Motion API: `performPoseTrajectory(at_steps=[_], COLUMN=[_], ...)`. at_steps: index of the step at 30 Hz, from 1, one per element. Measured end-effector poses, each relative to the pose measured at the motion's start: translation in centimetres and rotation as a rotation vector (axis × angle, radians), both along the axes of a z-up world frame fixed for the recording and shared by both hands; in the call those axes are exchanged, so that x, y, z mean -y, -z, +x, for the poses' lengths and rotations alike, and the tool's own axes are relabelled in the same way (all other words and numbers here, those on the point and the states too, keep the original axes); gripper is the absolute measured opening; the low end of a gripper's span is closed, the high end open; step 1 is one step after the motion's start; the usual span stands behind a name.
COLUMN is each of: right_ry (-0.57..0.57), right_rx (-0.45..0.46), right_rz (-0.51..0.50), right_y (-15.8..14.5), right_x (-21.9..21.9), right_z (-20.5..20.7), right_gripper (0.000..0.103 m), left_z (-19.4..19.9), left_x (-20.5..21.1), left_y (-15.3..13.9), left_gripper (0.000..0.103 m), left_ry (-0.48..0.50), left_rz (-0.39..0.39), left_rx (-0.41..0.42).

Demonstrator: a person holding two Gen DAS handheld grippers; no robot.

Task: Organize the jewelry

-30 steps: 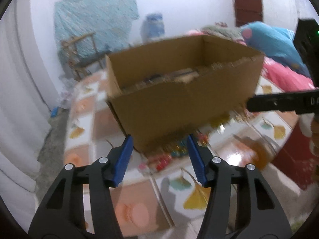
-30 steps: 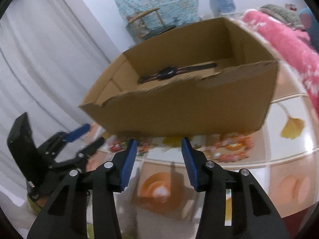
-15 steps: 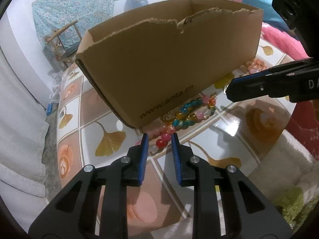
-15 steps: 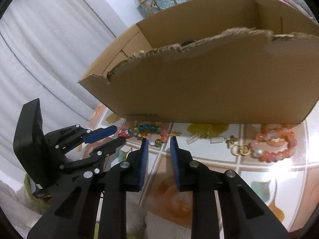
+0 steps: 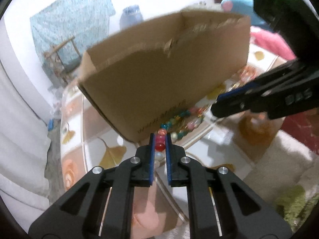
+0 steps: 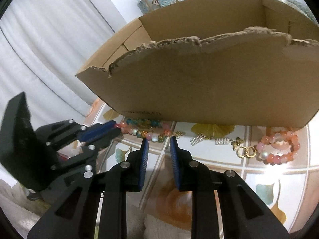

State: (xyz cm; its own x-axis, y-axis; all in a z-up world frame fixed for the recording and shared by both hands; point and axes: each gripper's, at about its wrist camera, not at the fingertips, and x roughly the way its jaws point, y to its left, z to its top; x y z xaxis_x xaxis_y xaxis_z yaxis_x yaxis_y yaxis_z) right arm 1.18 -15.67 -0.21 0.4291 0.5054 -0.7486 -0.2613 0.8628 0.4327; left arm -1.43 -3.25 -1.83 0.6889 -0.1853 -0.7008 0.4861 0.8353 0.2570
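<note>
Beside the cardboard box [image 6: 209, 75] | multicoloured bead bracelet [image 6: 147, 131] is lying on tiled tabletop [image 6: 209, 159] | left gripper [image 5: 159, 142] is closing on its beads | right gripper [image 6: 158, 141] is standing slightly apart, empty.

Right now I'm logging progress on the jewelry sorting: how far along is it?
Early. Nothing shows as done: the cardboard box hides its floor. In hand: the left hand-held gripper is closing on the multicolored bead strand; the right hand-held gripper hangs just short of it. Left on the tiled tabletop: the orange bead bracelet, gold rings and silver clips.
</note>
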Motion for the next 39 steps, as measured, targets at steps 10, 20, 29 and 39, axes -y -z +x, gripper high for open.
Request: performPoseTrajectory(at_steps=[10,20,29,39], right_ry=[0.009,0.005,-0.018,0.003], right_rx=[0.0,-0.013,-0.018,-0.073], right_rz=[0.013,-0.02,-0.081,-0.13], right_y=[-0.5,-0.2,0.5,1.4], right_x=[0.0,-1.1,-3.0,-4.5], right_z=[-1.2,-0.5,1.7,2.3], right_gripper=[0.022,0.022,0.02,0.017], left_z=[-4.5,-1.8,-0.9,-0.4], left_x=[1.7,-2.6,-4.6,-4.6], left_y=[0.3,0.1,1.3,1.7], left_gripper=[0.009,0.009,0.009,0.009], left_ry=[0.136,-0.077,-0.122,-0.118], left_rz=[0.028,-0.221,-0.307,-0.314], left_rx=[0.042,-0.065,-0.132,-0.149])
